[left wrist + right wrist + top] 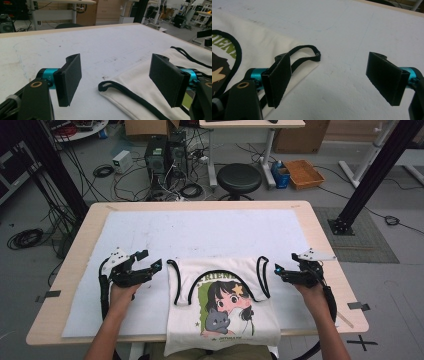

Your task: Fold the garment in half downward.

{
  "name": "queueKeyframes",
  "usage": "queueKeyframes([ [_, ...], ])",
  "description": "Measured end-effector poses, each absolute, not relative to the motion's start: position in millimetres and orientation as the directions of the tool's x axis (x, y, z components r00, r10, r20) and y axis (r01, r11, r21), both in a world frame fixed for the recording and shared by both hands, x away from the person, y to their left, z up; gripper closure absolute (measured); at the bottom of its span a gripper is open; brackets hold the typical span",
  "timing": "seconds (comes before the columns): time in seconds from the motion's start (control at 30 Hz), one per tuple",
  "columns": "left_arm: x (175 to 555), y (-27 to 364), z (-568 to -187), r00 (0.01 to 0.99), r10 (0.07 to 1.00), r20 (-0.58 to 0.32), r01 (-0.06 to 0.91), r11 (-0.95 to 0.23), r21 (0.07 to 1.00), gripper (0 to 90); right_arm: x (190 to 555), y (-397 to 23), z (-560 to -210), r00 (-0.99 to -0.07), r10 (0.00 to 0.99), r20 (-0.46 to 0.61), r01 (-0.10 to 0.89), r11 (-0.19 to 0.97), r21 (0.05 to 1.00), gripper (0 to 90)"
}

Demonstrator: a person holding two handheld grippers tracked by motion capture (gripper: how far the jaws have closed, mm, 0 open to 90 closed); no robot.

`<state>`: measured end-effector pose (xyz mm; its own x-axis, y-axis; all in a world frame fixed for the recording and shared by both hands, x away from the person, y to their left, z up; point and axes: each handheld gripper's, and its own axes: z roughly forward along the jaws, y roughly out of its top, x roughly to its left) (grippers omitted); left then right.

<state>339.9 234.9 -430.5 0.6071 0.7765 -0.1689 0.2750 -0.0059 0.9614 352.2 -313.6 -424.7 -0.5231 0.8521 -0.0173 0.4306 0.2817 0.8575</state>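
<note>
White tank top [222, 305], black-trimmed with a cartoon print, flat on the near middle of the white mat [200, 232], hem over the table's near edge. Left gripper [150, 262] just beside the left strap loop [107, 86], jaws wide apart, empty. Right gripper [276, 270] by the right strap loop [308, 53], wide apart, holding nothing. From above: stool [239, 177], cables on the floor; up close: strap ends between the jaws.
</note>
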Motion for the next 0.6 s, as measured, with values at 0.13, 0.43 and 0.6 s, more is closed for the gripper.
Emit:
queueKeyframes([
  [0.13,340,234,-430,0.601,0.78,-0.171,0.294,-0.017,0.956,26.1,355,-314,-426,-0.525,0.851,0.0,0.45,0.277,0.849,20.3],
  [0.43,353,229,-429,0.573,0.794,-0.202,0.37,-0.031,0.929,26.1,368,-305,-426,-0.553,0.831,0.066,0.511,0.276,0.814,20.3],
  [0.6,376,219,-427,0.564,0.799,-0.209,0.443,-0.079,0.893,26.3,392,-293,-427,-0.545,0.834,0.089,0.56,0.283,0.779,20.3],
])
